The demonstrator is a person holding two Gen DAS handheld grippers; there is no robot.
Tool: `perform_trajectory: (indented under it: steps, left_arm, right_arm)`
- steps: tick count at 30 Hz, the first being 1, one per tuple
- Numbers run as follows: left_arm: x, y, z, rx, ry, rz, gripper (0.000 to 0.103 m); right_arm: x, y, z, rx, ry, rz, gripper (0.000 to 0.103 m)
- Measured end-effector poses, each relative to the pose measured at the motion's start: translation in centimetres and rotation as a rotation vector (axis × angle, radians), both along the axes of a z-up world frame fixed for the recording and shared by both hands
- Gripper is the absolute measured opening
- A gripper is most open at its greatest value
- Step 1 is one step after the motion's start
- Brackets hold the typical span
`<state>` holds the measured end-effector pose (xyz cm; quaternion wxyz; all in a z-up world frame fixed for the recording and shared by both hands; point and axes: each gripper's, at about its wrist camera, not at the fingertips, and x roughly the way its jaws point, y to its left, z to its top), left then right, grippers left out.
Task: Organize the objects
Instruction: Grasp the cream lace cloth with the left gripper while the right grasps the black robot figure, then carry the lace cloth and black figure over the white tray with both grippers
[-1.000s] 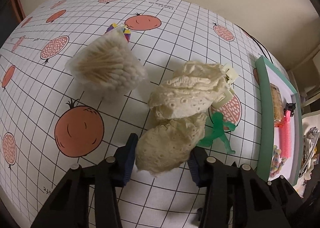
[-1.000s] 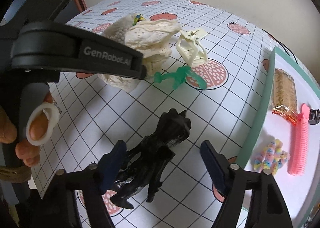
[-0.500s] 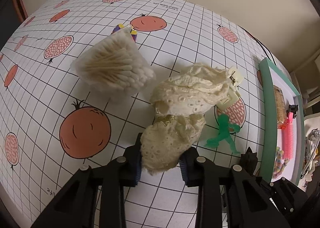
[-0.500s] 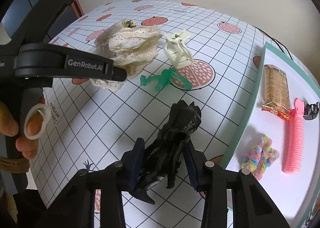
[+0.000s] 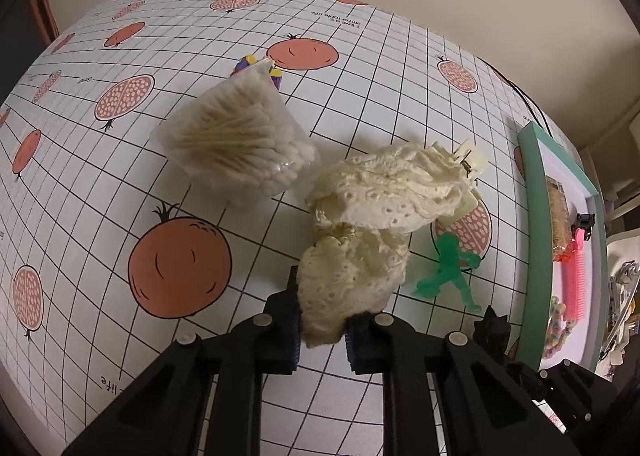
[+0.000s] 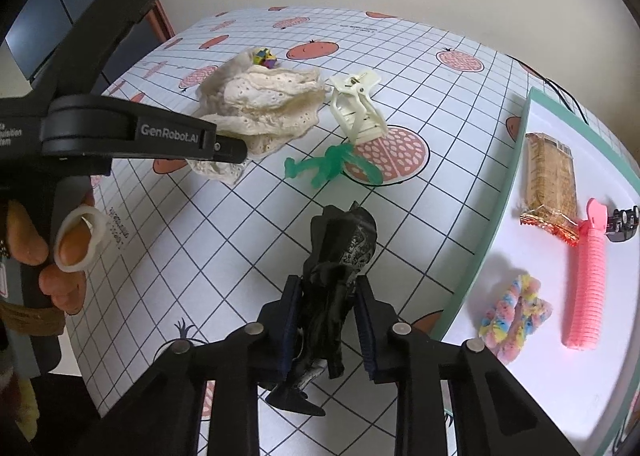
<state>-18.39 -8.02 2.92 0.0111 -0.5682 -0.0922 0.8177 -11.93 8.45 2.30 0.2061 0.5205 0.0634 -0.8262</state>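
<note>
Now, left gripper [image 5: 320,330]: its jaws are pressed together on the lower end of the cream lace cloth [image 5: 372,223], which lies crumpled on the gridded tablecloth [image 5: 120,183] with its upper folds spread out above the grip.
Right gripper [image 6: 326,330]: its jaws are clamped on the black toy figure [image 6: 340,256], near the green edge of the white tray [image 6: 500,191].
Step in hand: I judge that both things are held for a move to the tray, where a snack bar [image 6: 550,175], a pink hair roller [image 6: 586,276] and a pastel fuzzy piece [image 6: 514,310] already lie.
Advice for the cloth: lift it straight up first, because its free folds lie against the cream hair clip [image 6: 358,107] and close to the green toy man [image 6: 328,165], and a sideways pull may drag them.
Advice for the figure: it is thin and irregular, so keep the grip firm and set it down on a bare part of the tray, apart from the roller.
Nearby: a bag of cotton swabs [image 5: 236,143] rests just beside the cloth, and it should not be pushed.
Hidden: how much cloth is inside the jaws I cannot tell, since the fabric covers the pads.
Cut off: the small colourful thing [image 5: 260,65] behind the swabs is mostly covered, and I cannot name it.
Unclear: the dark item at the far end of the roller is too small to tell.
</note>
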Motion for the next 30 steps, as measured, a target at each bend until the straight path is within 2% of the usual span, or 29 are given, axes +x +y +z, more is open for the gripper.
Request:
perform_trajectory:
  steps: [8,15,23,30]
  left_arm:
    - [0.1,0.2,1.4,0.016,0.035,-0.002,0.016]
    - [0.1,-0.5,4.3,0.033,0.143,0.028,0.016]
    - [0.7,-1.6,6.5,0.055,0.229,0.066,0.015]
    - [1.4,-0.3,8.5,0.081,0.299,0.039,0.015]
  right_arm:
    - [-0.4,0.9,0.7,-0.038,0.013,-0.006,0.028]
    - [-0.3,1.3,2.3,-0.063,0.052,-0.019,0.027]
    - [-0.4,2.3,4.0,-0.087,0.089,-0.04,0.027]
    - [-0.9,4.7,5.5,-0.1,0.122,-0.101,0.027]
